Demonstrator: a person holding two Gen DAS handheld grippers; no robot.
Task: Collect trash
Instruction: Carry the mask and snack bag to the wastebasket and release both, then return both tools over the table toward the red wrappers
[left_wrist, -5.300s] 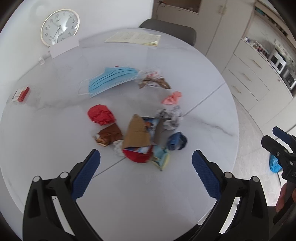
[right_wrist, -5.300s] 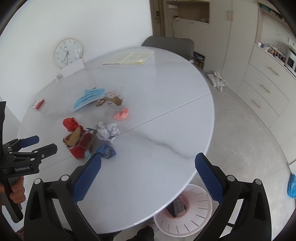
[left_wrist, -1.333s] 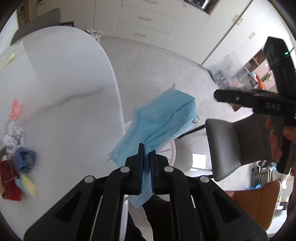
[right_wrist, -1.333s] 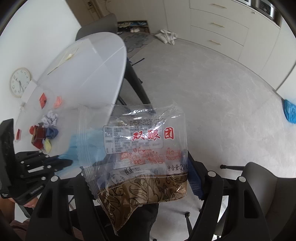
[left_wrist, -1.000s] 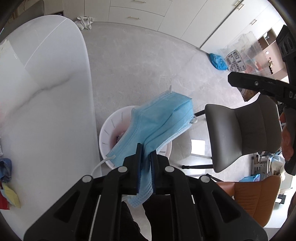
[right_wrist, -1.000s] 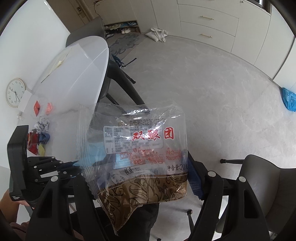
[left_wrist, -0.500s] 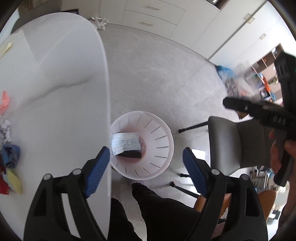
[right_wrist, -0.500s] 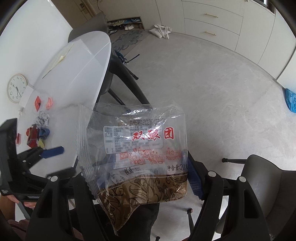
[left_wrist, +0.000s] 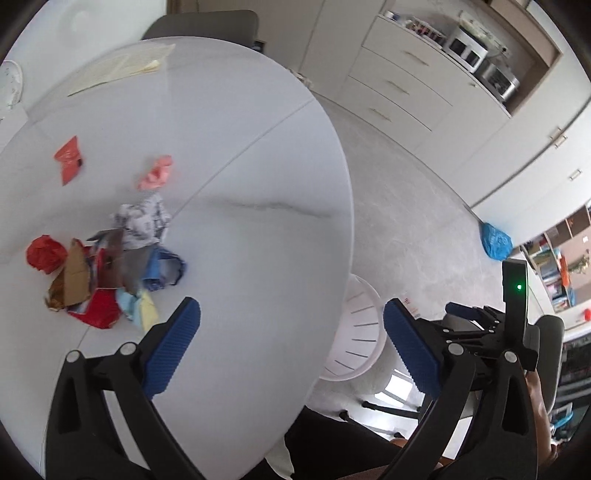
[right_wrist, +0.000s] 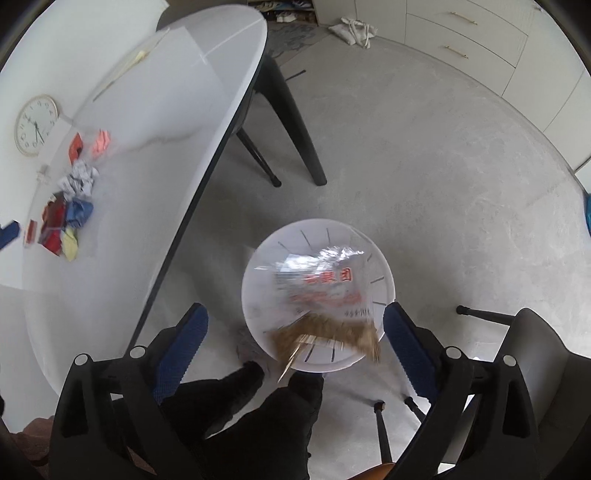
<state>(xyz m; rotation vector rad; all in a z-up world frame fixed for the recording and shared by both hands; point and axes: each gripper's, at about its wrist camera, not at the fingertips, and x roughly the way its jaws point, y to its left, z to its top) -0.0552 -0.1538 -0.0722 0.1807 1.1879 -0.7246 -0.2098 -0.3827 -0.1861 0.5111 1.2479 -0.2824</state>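
Right wrist view: the right tongs (right_wrist: 295, 332) point steeply down over the white bin (right_wrist: 317, 236) on the floor, at 6 o'clock of the picture centre. Their jaws are opening, and the clear snack bag (right_wrist: 325, 295), blurred and free of both pads, hangs between them above the bin's mouth; it appears to be falling in, though the blur leaves open whether it has yet passed the rim.

Left wrist view: the left tongs (left_wrist: 291, 347) are also opening, with nothing between the pads, and face the white table (left_wrist: 258, 258). The bin shows only as a sliver at 4 o'clock, beyond the table edge.

Progress, as judged from these views: the snack bag is as good as binned, but most of the trash remains. Still on the table, at 9 o'clock in the left view, lie the main heap (left_wrist: 107, 273) of red, brown, blue and yellow scraps, a crumpled printed paper (left_wrist: 142, 221) touching its upper edge, a pink wad (left_wrist: 156, 177) nearby, and a red wrapper (left_wrist: 68, 158) well apart at 10 o'clock. The papers (left_wrist: 118, 70) at the far rim may not be trash.
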